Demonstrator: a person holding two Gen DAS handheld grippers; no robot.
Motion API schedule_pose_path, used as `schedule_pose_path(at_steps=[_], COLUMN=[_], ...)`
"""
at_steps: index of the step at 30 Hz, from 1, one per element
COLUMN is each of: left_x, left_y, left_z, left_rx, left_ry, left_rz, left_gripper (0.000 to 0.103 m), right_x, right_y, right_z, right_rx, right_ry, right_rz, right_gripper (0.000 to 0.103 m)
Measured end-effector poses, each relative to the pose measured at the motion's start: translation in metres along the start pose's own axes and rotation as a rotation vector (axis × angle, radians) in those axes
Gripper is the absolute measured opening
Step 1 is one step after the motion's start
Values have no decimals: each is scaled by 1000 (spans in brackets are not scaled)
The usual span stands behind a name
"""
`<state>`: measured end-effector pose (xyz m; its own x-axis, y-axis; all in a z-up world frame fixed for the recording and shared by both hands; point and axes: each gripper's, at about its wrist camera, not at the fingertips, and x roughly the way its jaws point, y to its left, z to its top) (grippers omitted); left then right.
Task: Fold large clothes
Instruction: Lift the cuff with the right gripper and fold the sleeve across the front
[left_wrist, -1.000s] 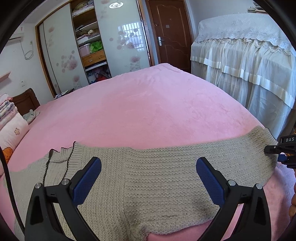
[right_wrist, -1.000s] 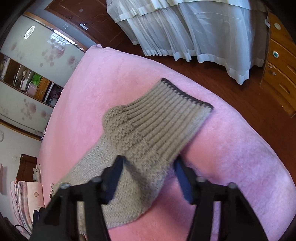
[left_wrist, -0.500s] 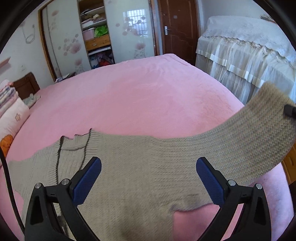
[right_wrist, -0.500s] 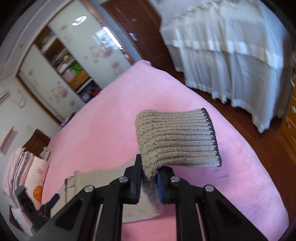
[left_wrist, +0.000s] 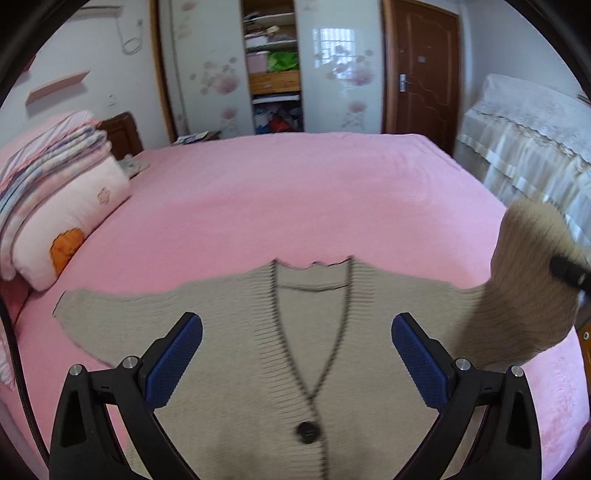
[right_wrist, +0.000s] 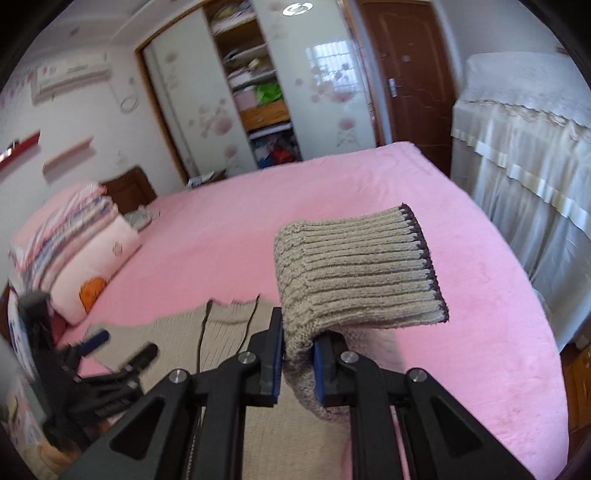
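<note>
Covering bed (left_wrist: 295, 199): pink blanket, bedrm.

Bed (left_wrist: 295, 192) under a pink plush cover, surface mostly bare. Beige knit cardigan (left_wrist: 258, 350) spread flat near the front edge, neckline toward the wardrobe side, one dark button visible; its right sleeve is lifted off the cover. At the left end: a pale pillow (left_wrist: 70, 218) with an orange patch, folded striped blankets (left_wrist: 48, 147) stacked on top.
</note>
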<state>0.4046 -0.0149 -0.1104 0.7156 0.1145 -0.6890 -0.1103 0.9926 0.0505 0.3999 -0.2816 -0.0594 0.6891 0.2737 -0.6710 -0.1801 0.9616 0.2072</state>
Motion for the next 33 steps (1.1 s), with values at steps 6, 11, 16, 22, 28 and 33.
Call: schedule_pose_path(at_steps=[6,11,16,22,28,33], left_x=[32,57,71,81,96,116], left_y=[55,68,73,67,63,68], left_z=[-29,-55,-72,-76,-77,-96], left_rx=[-46,-68,-64,-68,-128,-296], left_ry=[118,213,253,282,339,450], left_rz=[-32,-81,-97,-171,-294,-444], left_gripper=[102,102,102,102,102,90], right_x=[91,147,159,130,87,55], right_y=[63,100,122,135,114,80], right_z=[-61,-110,-133,-137,-137,-138], right_rx=[-75,-150,-210,-278,-257,-165], right_ry=[182,321,380,333,287,255], right_rz=[-38,-88,-74,-14,19,8], right_gripper=[13,16,31,57,57,57])
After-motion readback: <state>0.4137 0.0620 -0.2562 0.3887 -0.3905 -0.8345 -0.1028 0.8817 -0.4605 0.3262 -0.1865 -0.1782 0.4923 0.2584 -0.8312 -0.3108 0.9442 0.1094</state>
